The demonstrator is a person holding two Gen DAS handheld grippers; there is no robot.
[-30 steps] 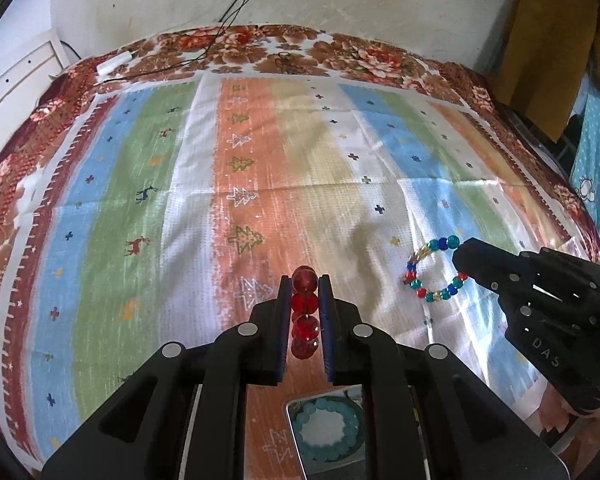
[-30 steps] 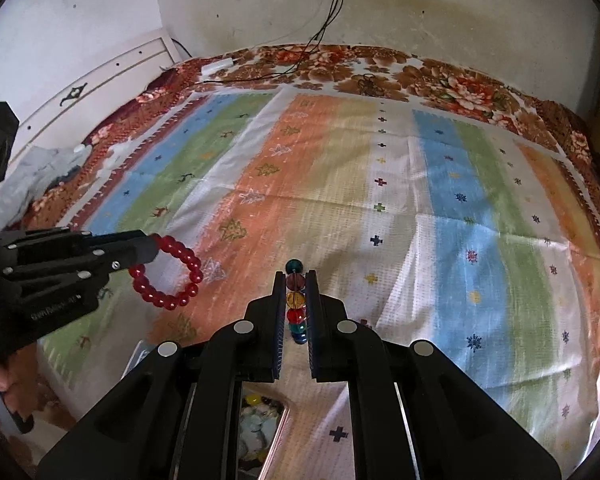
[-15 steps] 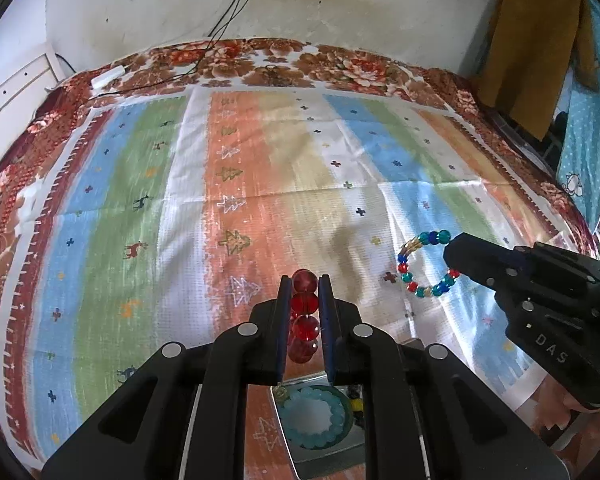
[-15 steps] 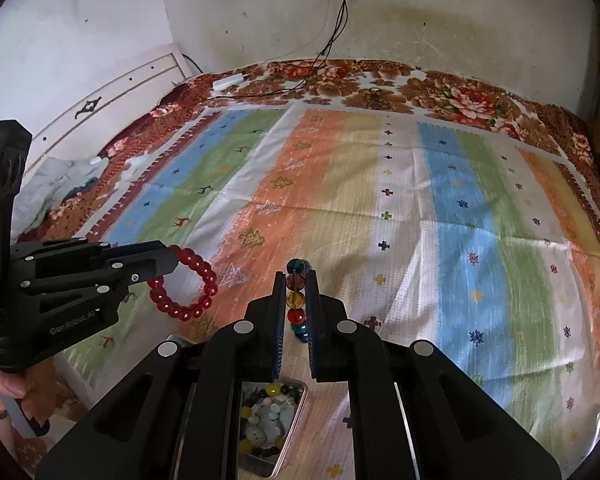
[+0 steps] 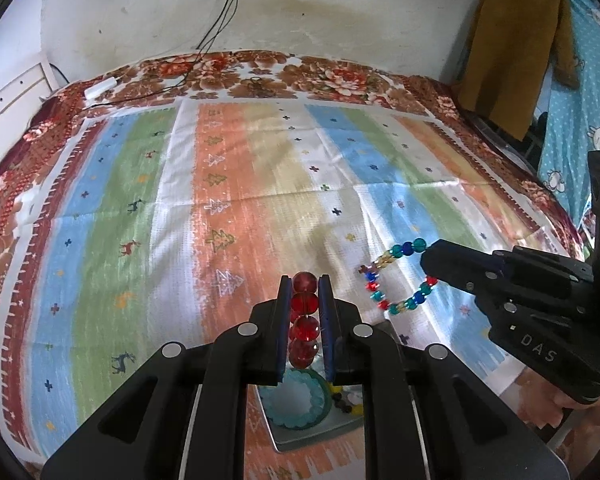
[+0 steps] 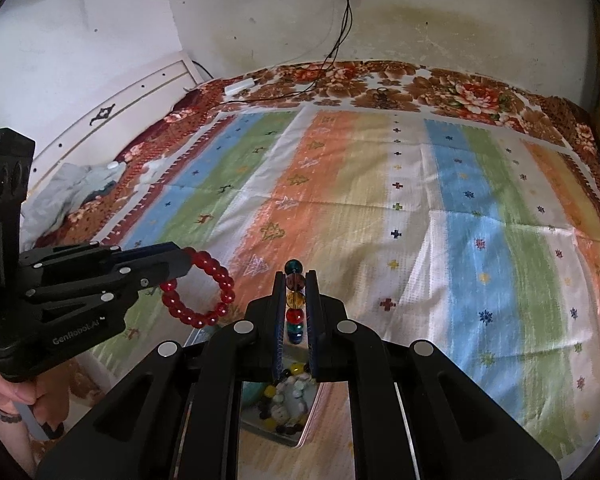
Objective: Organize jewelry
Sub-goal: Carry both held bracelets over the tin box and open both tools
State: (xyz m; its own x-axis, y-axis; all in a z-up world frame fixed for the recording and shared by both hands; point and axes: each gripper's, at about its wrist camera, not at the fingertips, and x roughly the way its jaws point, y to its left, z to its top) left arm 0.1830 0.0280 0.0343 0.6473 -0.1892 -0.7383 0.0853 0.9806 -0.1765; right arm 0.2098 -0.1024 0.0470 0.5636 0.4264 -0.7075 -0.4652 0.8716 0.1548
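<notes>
Am pinching red bead bracelet point(image 5: 305, 322) in left tongs point(image 5: 305, 292), multicolour bead bracelet point(image 6: 294, 305) in right tongs point(image 6: 295, 284), both hanging above metal tray point(image 5: 300, 436) on bed. Risk: loops are swinging, beads missing tray, or elastic snagging between tips.

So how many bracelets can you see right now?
3 clear ones: a red bracelet in the left claw, a multicolour bracelet in the right claw, and a teal bracelet in the tray below. Loose beads there may hide more.

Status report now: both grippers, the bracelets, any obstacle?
Left gripper shut on red bracelet. Right gripper shut on multicolour bracelet. Both above tray. No obstacle seen.
</notes>
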